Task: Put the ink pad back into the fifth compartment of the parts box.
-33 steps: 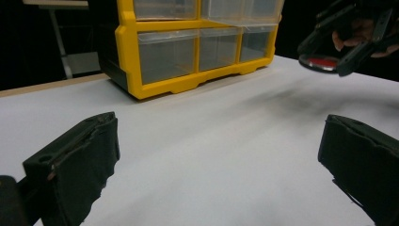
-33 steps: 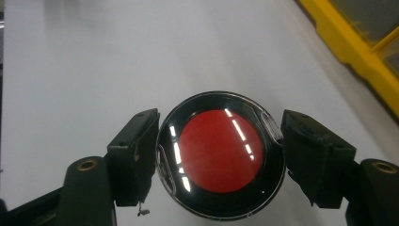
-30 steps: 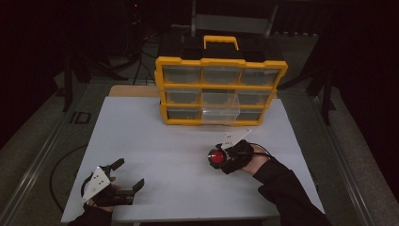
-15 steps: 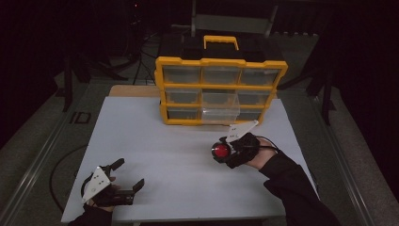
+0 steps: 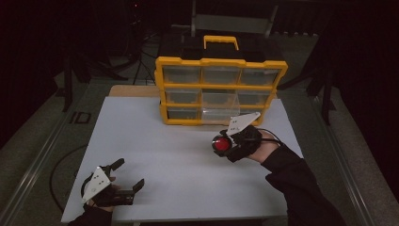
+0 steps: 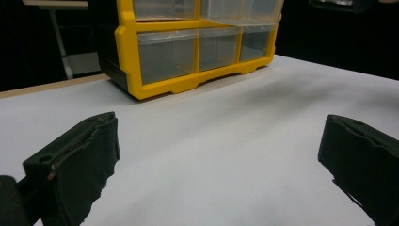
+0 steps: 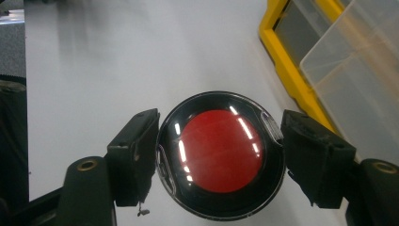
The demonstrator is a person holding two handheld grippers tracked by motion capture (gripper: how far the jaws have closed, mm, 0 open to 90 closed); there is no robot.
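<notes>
A round black case with a red centre (image 7: pixel 220 155) sits clamped between the two black jaws of my right gripper (image 7: pixel 219 153), lifted above the white table. From above, the same round case (image 5: pixel 220 144) hangs in my right gripper (image 5: pixel 225 145) just in front of the yellow drawer organizer (image 5: pixel 221 92). One clear drawer (image 5: pixel 221 114) in the organizer's bottom row is pulled out. My left gripper (image 5: pixel 126 175) rests near the table's front left corner, jaws wide apart with nothing between them. In the left gripper view, my left gripper (image 6: pixel 219 160) frames bare table.
The white table (image 5: pixel 179 155) has free room between the two grippers. The organizer stands at the table's far edge, with a yellow handle (image 5: pixel 221 41) on top. Dark floor and stands surround the table.
My right gripper has risen with the round case and drawn closer to the organizer's front. The left gripper has stayed where it was.
</notes>
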